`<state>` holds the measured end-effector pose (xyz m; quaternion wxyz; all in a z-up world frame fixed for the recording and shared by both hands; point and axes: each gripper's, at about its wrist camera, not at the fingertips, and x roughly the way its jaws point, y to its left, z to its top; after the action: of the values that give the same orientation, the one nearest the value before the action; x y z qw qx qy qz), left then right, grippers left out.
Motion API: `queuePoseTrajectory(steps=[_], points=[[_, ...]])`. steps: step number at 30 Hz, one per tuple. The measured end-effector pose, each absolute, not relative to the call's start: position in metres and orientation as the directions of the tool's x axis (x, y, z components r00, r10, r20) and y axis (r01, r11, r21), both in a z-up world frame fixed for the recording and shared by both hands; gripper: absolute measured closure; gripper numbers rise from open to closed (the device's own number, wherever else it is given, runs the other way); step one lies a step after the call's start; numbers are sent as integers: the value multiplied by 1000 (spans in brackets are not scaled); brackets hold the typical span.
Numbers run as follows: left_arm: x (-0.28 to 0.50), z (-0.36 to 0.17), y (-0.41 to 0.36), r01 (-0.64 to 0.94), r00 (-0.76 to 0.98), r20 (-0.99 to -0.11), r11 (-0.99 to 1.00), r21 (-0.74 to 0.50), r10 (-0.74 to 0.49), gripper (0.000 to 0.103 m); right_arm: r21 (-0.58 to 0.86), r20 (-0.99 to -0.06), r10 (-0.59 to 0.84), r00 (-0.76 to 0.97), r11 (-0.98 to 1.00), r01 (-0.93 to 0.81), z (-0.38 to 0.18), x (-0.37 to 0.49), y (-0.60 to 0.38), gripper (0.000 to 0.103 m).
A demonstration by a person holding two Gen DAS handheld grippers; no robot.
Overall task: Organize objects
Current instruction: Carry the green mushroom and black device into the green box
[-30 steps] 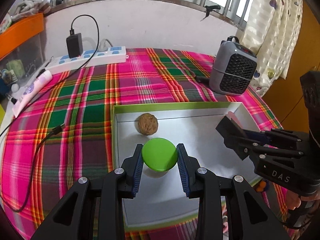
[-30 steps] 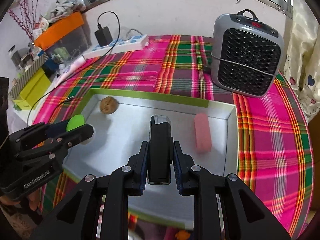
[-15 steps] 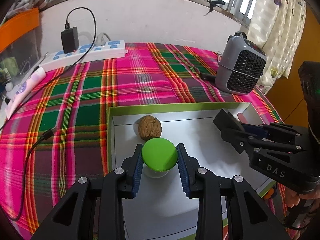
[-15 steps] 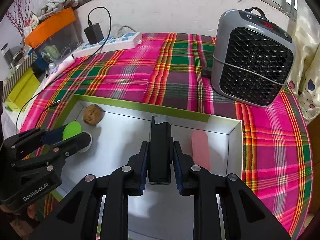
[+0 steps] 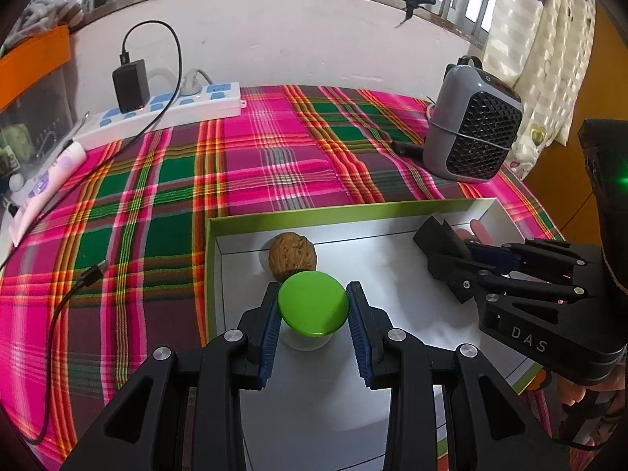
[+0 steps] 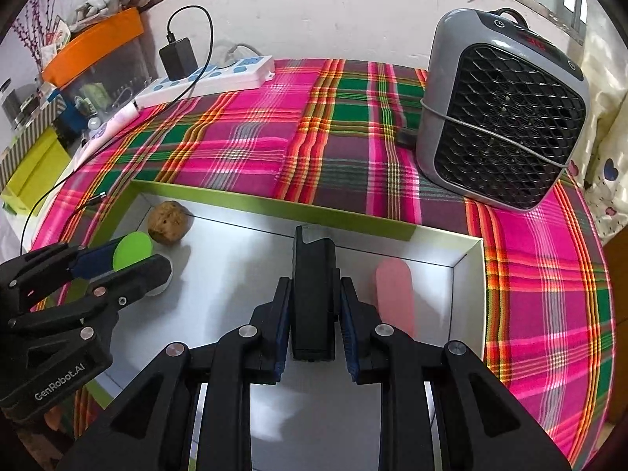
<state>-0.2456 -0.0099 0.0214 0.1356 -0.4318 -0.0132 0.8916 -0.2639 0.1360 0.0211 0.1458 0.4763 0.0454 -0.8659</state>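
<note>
Your left tool (image 5: 313,310) is clamped on the green-lidded jar (image 5: 313,303), low over the tray (image 5: 337,214), walnut (image 5: 292,257) just ahead. Set it down clear. Your right tool (image 6: 313,316) grips the black block (image 6: 314,294); place it left of the pink bar (image 6: 394,296).

My left gripper (image 5: 314,306) is matte black with ribbed blue pads (image 5: 271,333) and silver screw heads; its side reads "GenRobot.AI". My right gripper (image 6: 312,306) matches it, marked "DAS", with a green light glowing on its body.
</note>
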Motion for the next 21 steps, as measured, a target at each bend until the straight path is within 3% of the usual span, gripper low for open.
queuePoseTrajectory(steps=[21], points=[[-247, 22, -7, -243, -591, -770, -963, -115, 241, 64, 61, -835, -207, -510, -955, 289, 22, -265, 136, 78]])
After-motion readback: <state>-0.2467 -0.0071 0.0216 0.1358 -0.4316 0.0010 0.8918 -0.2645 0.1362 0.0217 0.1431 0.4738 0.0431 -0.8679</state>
